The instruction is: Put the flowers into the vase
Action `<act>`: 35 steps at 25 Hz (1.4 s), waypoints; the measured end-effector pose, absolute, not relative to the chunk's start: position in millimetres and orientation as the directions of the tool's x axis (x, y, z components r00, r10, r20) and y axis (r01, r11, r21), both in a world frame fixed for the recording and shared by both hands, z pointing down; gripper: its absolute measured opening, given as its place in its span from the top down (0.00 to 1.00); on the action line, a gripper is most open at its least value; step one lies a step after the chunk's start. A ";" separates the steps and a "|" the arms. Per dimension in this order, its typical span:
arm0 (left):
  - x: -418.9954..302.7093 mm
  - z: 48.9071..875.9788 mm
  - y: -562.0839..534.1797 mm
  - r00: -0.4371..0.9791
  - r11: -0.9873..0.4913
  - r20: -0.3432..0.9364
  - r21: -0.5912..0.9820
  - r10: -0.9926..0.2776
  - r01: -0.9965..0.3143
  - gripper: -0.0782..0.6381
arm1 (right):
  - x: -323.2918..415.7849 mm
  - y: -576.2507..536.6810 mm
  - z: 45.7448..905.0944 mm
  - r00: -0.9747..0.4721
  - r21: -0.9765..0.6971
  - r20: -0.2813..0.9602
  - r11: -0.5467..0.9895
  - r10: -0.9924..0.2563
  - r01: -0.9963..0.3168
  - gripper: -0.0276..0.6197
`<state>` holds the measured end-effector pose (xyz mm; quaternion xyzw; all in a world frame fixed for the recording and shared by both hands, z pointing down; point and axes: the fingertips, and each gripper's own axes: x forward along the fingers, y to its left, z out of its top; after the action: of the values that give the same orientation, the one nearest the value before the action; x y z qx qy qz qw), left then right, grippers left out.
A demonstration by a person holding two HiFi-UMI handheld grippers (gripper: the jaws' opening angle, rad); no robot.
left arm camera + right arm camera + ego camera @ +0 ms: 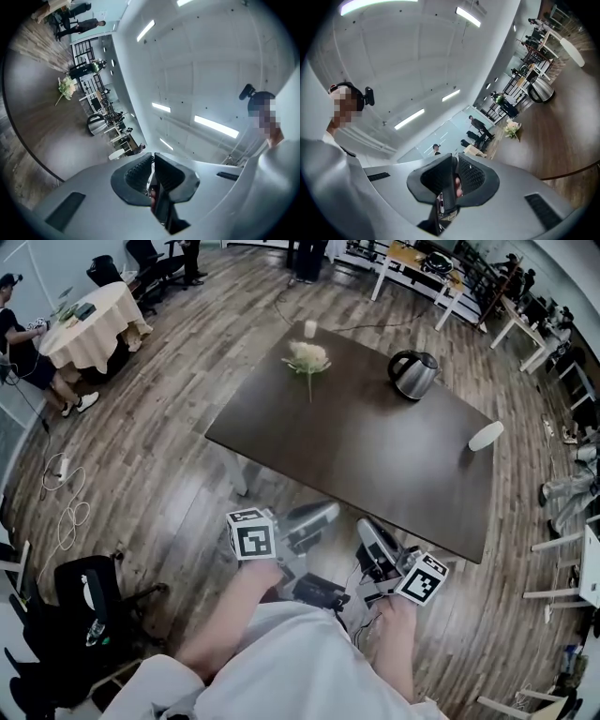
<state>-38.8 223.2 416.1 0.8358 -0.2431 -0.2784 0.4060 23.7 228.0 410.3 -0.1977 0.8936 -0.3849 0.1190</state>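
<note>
Wood flooring (159, 465) lay under the dark table (375, 465) bearing the flowers (307, 359). Left gripper (323, 515) and right gripper (369, 534) were held close to the person's torso (291, 662), side by side, jaws closed and empty.

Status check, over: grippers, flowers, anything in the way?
Left hand-held gripper shut, empty; right hand-held gripper shut, empty; both short of the table. Flowers lying at table's far end, untouched. Kettle stands right of them, apart.
</note>
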 end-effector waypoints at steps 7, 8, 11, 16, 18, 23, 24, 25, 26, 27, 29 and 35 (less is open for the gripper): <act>-74.0 421.4 182.6 0.743 -0.557 -0.294 0.821 -0.601 -0.125 0.86 | -14.4 190.2 411.9 -0.880 -0.728 -0.031 0.614 -0.474 -0.305 0.92; -77.8 422.7 177.9 0.747 -0.556 -0.296 0.823 -0.595 -0.117 0.86 | -18.2 185.4 413.6 -0.876 -0.729 -0.027 0.609 -0.481 -0.312 0.92; -88.7 428.9 167.7 0.756 -0.549 -0.298 0.830 -0.582 -0.095 0.86 | -28.2 174.3 418.3 -0.866 -0.731 -0.012 0.595 -0.500 -0.334 0.92; -108.4 439.6 150.1 0.759 -0.538 -0.297 0.839 -0.580 -0.083 0.86 | -43.4 160.1 425.5 -0.855 -0.746 0.007 0.566 -0.519 -0.350 0.92; -112.8 440.1 145.4 0.754 -0.528 -0.296 0.846 -0.586 -0.078 0.86 | -47.6 153.5 428.7 -0.858 -0.750 0.020 0.559 -0.514 -0.352 0.92; -127.4 447.7 130.9 0.734 -0.509 -0.284 0.855 -0.617 -0.097 0.86 | -62.8 135.5 430.1 -0.876 -0.753 0.019 0.570 -0.483 -0.330 0.92; -130.1 449.1 128.2 0.731 -0.508 -0.282 0.855 -0.622 -0.103 0.86 | -65.5 131.0 431.5 -0.880 -0.755 0.017 0.571 -0.475 -0.323 0.92; -132.6 450.8 124.9 0.726 -0.506 -0.278 0.856 -0.629 -0.110 0.86 | -68.0 125.8 433.2 -0.884 -0.758 0.016 0.571 -0.467 -0.315 0.92; -135.2 452.4 120.8 0.721 -0.501 -0.273 0.857 -0.637 -0.118 0.86 | -70.5 120.0 435.0 -0.889 -0.762 0.015 0.571 -0.458 -0.307 0.92; -137.7 453.9 115.7 0.715 -0.494 -0.266 0.860 -0.647 -0.127 0.86 | -72.9 113.5 436.4 -0.894 -0.765 0.012 0.571 -0.449 -0.297 0.92; -142.8 456.5 102.7 0.704 -0.479 -0.248 0.865 -0.666 -0.148 0.86 | -78.1 97.3 437.6 -0.903 -0.770 0.001 0.575 -0.430 -0.275 0.92; -143.2 458.5 52.8 0.684 -0.456 -0.197 0.862 -0.703 -0.221 0.86 | -81.1 33.6 440.3 -0.927 -0.784 -0.036 0.586 -0.373 -0.205 0.92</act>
<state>-143.2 52.8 458.5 0.8073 -0.2859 -0.2762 0.4361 -81.1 33.6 440.3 -0.1633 0.8851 -0.4246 0.0988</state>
